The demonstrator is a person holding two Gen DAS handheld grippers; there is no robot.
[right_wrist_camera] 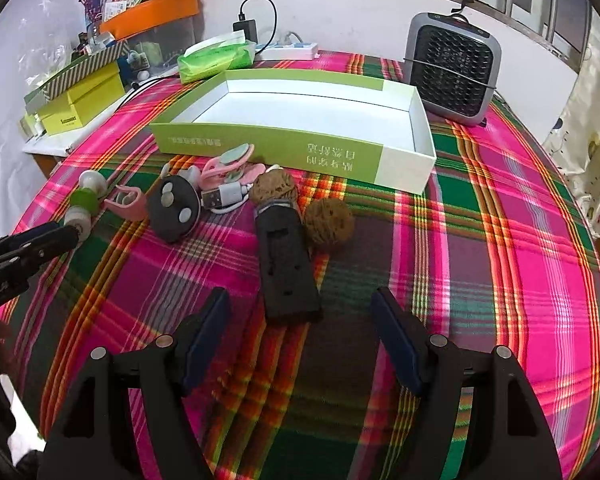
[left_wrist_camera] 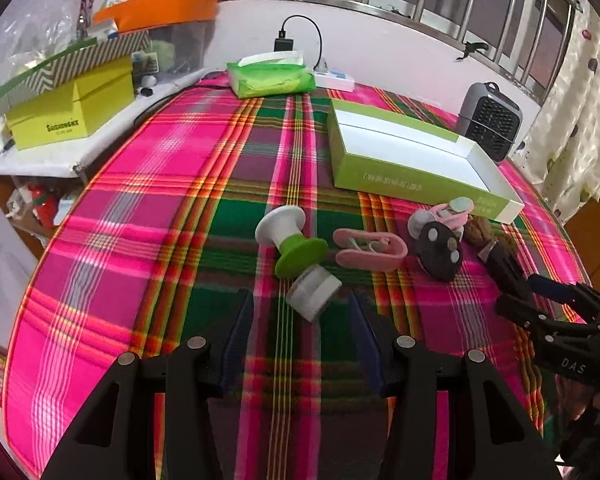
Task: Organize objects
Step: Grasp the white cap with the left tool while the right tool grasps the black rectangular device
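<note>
An open green-and-white box [left_wrist_camera: 412, 160] [right_wrist_camera: 300, 128] lies on the plaid cloth. In front of it lie a white-and-green spool-shaped item [left_wrist_camera: 296, 252] [right_wrist_camera: 82, 204], a pink clip [left_wrist_camera: 370, 248] [right_wrist_camera: 128, 202], a black disc with grey dots [left_wrist_camera: 440, 250] [right_wrist_camera: 174, 204], a pink-and-grey clip [right_wrist_camera: 232, 164], a USB cable [right_wrist_camera: 224, 198], a black flat bar [right_wrist_camera: 286, 264] and two brown walnuts [right_wrist_camera: 328, 222]. My left gripper [left_wrist_camera: 300, 316] is open, its fingers either side of the spool's near end. My right gripper [right_wrist_camera: 300, 316] is open just short of the black bar.
A grey fan heater [right_wrist_camera: 454, 68] stands behind the box at the right. A green tissue pack [left_wrist_camera: 270, 78] and a power strip [right_wrist_camera: 290, 50] lie at the back. Yellow boxes [left_wrist_camera: 68, 110] and an orange tray [left_wrist_camera: 160, 10] crowd a side shelf at left.
</note>
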